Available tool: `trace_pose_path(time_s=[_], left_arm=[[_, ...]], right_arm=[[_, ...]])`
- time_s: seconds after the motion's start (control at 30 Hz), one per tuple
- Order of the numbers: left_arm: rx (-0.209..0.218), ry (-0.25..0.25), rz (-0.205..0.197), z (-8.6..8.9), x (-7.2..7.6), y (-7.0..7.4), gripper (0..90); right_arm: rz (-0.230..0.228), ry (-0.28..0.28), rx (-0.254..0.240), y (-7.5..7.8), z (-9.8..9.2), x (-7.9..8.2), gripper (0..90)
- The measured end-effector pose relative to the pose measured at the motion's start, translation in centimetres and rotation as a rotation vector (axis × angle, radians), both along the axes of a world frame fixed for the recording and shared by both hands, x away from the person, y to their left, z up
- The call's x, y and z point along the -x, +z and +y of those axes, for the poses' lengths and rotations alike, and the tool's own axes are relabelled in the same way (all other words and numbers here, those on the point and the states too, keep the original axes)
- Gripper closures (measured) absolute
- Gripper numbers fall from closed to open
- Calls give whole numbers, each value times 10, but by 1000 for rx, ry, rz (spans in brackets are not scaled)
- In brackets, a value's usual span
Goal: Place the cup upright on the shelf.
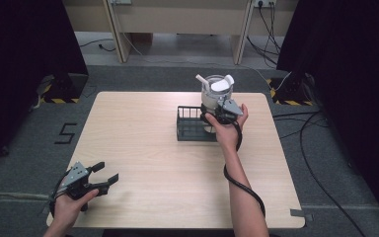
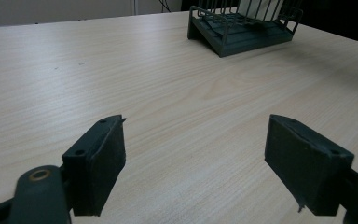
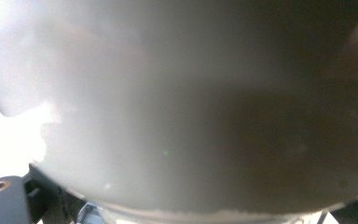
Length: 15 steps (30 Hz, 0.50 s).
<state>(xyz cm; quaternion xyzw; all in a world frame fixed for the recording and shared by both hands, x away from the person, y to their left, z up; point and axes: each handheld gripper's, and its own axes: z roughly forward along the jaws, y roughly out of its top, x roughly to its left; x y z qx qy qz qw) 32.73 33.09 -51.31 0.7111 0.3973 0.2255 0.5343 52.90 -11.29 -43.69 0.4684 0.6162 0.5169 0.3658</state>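
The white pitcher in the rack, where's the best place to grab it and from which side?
Probably by the upper wall of the white pitcher, from the near side, where the right gripper is already pressed against it. The dark rack fences its base, and the spout and handle stick out sideways.

A lab: black curtains [image 1: 24,49], hazard-taped stands [image 1: 59,91], loose floor cables [image 1: 321,143].

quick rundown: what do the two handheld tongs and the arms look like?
Both tongs, left and right, are black two-jaw units, each topped by a grey three-cornered plate. Flat, blocky black pads, with a brass-coloured eyelet behind. A thick black cable loops along the right forearm. Forearms bare, no sleeves in view.
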Motion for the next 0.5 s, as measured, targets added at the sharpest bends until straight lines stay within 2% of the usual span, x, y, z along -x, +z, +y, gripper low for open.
trace_pose_path(time_s=[0.33,0.5], left_arm=[[0,1,0,0,0,0,197],[1,0,1,0,0,0,198]], right_arm=[[15,11,-8,2,-2,0,86],[1,20,-18,0,-2,-1,84]])
